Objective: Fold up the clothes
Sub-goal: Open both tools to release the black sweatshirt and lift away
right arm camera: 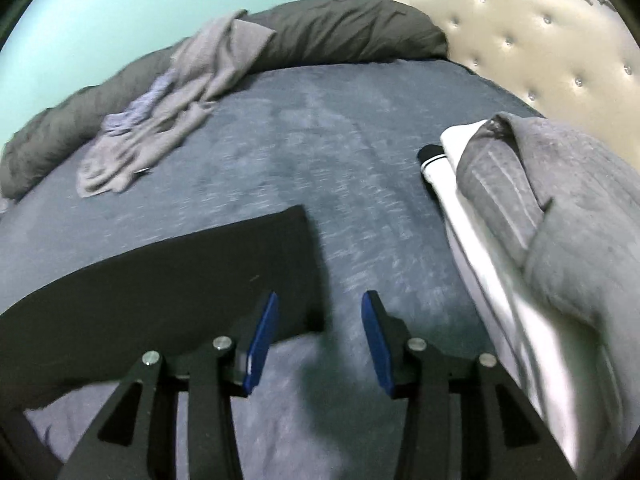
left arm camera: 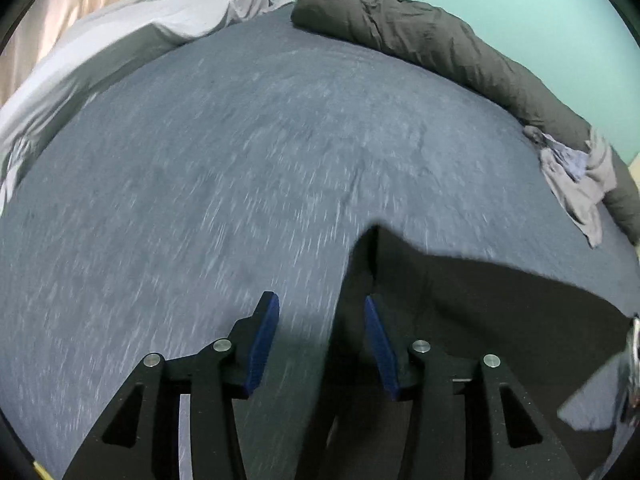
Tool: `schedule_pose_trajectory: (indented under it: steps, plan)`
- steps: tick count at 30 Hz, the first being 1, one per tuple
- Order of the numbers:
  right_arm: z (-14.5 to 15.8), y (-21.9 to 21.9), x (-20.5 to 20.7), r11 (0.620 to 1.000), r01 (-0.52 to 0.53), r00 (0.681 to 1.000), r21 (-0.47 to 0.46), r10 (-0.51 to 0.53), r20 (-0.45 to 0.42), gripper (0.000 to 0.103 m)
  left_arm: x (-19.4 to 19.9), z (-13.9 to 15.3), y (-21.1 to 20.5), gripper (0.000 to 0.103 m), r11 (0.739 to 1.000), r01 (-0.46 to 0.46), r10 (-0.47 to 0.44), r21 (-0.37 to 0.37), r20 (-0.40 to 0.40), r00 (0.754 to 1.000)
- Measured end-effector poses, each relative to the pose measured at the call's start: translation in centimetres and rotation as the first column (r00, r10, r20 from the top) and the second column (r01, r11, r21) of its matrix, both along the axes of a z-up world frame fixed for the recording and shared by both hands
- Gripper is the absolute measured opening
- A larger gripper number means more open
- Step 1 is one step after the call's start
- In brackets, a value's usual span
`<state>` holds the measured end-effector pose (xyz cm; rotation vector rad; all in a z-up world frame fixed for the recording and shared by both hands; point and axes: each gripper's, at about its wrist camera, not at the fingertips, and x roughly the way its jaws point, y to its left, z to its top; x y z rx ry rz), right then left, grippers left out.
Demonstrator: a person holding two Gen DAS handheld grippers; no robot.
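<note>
A black garment [left arm camera: 480, 304] lies flat on the blue-grey bed sheet [left arm camera: 240, 160]; its edge runs just right of my left gripper [left arm camera: 322, 304]. That gripper's blue pads [left arm camera: 266, 336] stand apart with only sheet between them. In the right wrist view the same black garment [right arm camera: 160, 280] spreads to the left, under the left finger of my right gripper [right arm camera: 320, 300]. The right gripper is open, nothing held between its pads [right arm camera: 376, 340].
A rolled dark grey duvet [left arm camera: 440, 44] lines the far edge of the bed. A crumpled grey garment [right arm camera: 172, 108] lies against it. Folded grey and white clothes [right arm camera: 540, 220] are stacked at right, near the tufted headboard [right arm camera: 540, 40]. A pale sheet [left arm camera: 120, 48] bunches at far left.
</note>
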<state>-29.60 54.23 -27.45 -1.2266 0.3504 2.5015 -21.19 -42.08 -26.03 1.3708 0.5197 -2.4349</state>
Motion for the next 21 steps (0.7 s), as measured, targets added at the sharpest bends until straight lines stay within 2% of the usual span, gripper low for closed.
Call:
schedule_pose_trajectory:
  steps: [5, 10, 11, 12, 13, 18, 21]
  plan:
    - [1.5, -3.3, 4.3, 0.992, -0.1, 0.995, -0.082, 0.101, 0.015, 0.044, 6.8, -1.8, 1.6, 0.049, 0.998, 0.032, -0.034, 0.045, 0.044, 0.998]
    - [2.0, -5.5, 9.8, 0.979, -0.137, 0.99, -0.15, 0.141, 0.015, 0.05, 12.7, -3.0, 3.4, 0.05, 0.995, 0.037, -0.044, 0.097, 0.07, 0.997]
    - [2.0, -5.7, 10.9, 0.978, -0.142, 0.989, -0.153, 0.147, 0.022, 0.051, 13.7, -3.1, 3.7, 0.053, 0.994, 0.034, -0.042, 0.106, 0.07, 0.997]
    - [2.0, -6.0, 12.0, 0.977, -0.145, 0.988, -0.154, 0.151, 0.029, 0.051, 14.7, -3.3, 4.0, 0.06, 0.993, 0.032, -0.041, 0.117, 0.069, 0.997]
    - [2.1, -6.2, 13.1, 0.977, -0.149, 0.987, -0.155, 0.156, 0.035, 0.051, 15.5, -3.3, 4.3, 0.062, 0.991, 0.031, -0.04, 0.129, 0.069, 0.997]
    - [1.6, -6.8, 18.6, 0.968, -0.136, 0.987, -0.21, 0.151, 0.053, 0.054, 18.9, -3.5, 5.9, 0.063, 0.985, 0.022, -0.032, 0.172, 0.057, 0.998]
    - [1.2, -7.2, 21.1, 0.968, -0.136, 0.986, -0.21, 0.153, 0.067, 0.056, 20.0, -4.2, 6.3, 0.063, 0.98, 0.001, -0.013, 0.2, 0.055, 0.998]
